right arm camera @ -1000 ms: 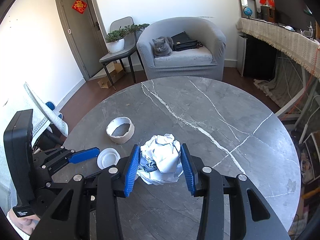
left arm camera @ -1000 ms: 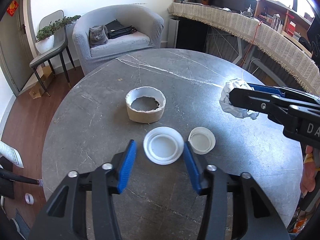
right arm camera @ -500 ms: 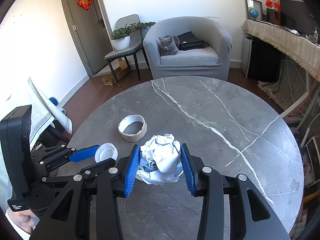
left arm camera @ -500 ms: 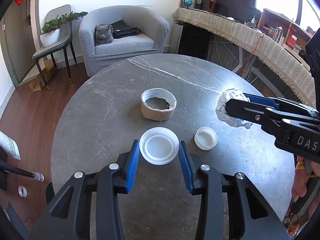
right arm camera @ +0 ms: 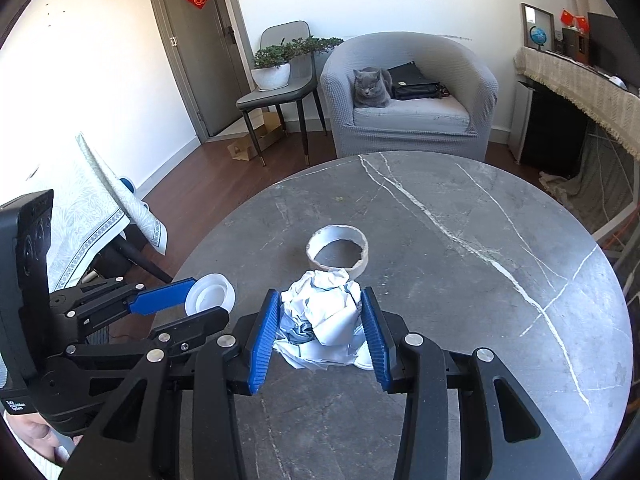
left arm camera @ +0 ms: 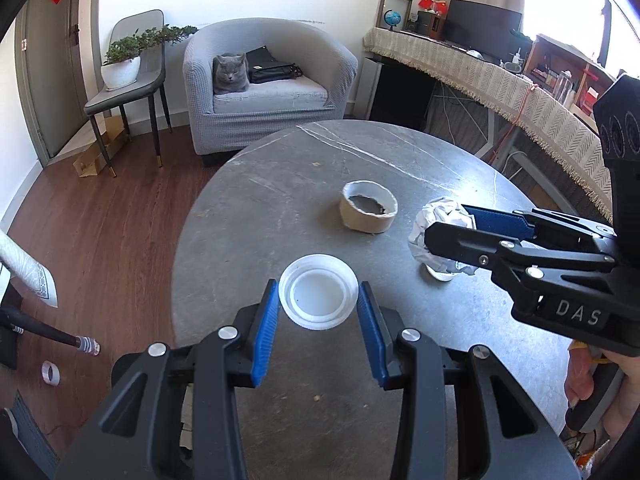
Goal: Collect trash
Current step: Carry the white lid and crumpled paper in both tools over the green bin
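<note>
My left gripper (left arm camera: pixel 318 302) is shut on a large white plastic lid (left arm camera: pixel 318 297) and holds it above the round grey marble table (left arm camera: pixel 272 216). The lid also shows in the right wrist view (right arm camera: pixel 210 294). My right gripper (right arm camera: pixel 320 320) is shut on a crumpled white paper ball (right arm camera: pixel 320 314), lifted over the table; the ball also shows in the left wrist view (left arm camera: pixel 438 230). A small white cap (left arm camera: pixel 440 276) lies on the table under the ball, mostly hidden. A cardboard tape ring (left arm camera: pixel 369 212) stands on the table beyond both grippers.
A grey armchair (left arm camera: pixel 272 80) with a cat (left arm camera: pixel 230 74) and a black bag stands behind the table. A chair with a potted plant (left arm camera: pixel 124 68) is at the left. A cloth-covered desk (left arm camera: pixel 500 76) runs along the right. A tape roll (left arm camera: pixel 51 373) lies on the floor.
The left gripper closed on the large lid and lifted it off the table, moving left. The right gripper carried the paper ball left, over the small cap.
</note>
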Demonstrator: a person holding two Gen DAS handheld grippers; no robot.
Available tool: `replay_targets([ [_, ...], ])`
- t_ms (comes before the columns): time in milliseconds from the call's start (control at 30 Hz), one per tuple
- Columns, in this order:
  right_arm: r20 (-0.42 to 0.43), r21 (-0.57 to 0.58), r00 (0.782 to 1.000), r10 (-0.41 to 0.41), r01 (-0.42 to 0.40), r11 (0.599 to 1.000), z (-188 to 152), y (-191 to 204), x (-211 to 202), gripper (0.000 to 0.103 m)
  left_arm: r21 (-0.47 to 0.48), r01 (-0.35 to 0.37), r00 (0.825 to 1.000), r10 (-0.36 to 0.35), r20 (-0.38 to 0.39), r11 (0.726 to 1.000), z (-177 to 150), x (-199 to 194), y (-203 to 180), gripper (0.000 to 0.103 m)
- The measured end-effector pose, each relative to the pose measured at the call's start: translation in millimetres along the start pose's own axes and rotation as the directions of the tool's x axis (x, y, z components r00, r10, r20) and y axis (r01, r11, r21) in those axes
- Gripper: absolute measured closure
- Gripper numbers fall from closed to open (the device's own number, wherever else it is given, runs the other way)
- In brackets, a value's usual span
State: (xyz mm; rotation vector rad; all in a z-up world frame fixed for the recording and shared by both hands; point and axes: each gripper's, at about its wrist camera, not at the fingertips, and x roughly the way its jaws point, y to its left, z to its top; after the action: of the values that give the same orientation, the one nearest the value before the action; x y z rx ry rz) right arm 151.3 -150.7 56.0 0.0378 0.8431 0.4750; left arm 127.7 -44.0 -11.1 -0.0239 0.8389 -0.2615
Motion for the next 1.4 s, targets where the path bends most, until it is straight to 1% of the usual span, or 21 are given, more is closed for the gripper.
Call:
replay_targets([
  [400,-0.016,-0.055,0.999,0.042,-0.043,0.998,-6.0,37.4,6.0,0.061,-0.046,-0.024,1.000,0.025,0.013,0.999,-13.2,-32.6,35.1,0.061],
  [500,-0.017,-0.067,0.998,0.058,-0.059,0.996,-5.6,45.7,7.2,0.061,-0.069,-0.015,1.000,0.016,0.011,0.997,-15.9,-37.0,44.2,0.061],
  [800,-0.030,-0.111,0.995,0.098,-0.100,0.989,-3.0,70.6,16.4,0.061,-0.112,-0.025,1.000,0.026,0.010,0.993,-22.6,-48.4,71.6,0.061],
  [1200,-0.054,-0.172,0.988,0.143,-0.150,0.974,-0.7,110.4,35.2,0.061,-0.181,-0.052,0.999,0.051,-0.011,0.982,-36.3,-62.2,116.8,0.061],
  [1400,-0.064,-0.200,0.984,0.164,-0.173,0.964,1.0,131.4,43.0,0.061,-0.231,-0.055,0.998,0.043,-0.056,0.971,-51.6,-58.2,146.0,0.061],
])
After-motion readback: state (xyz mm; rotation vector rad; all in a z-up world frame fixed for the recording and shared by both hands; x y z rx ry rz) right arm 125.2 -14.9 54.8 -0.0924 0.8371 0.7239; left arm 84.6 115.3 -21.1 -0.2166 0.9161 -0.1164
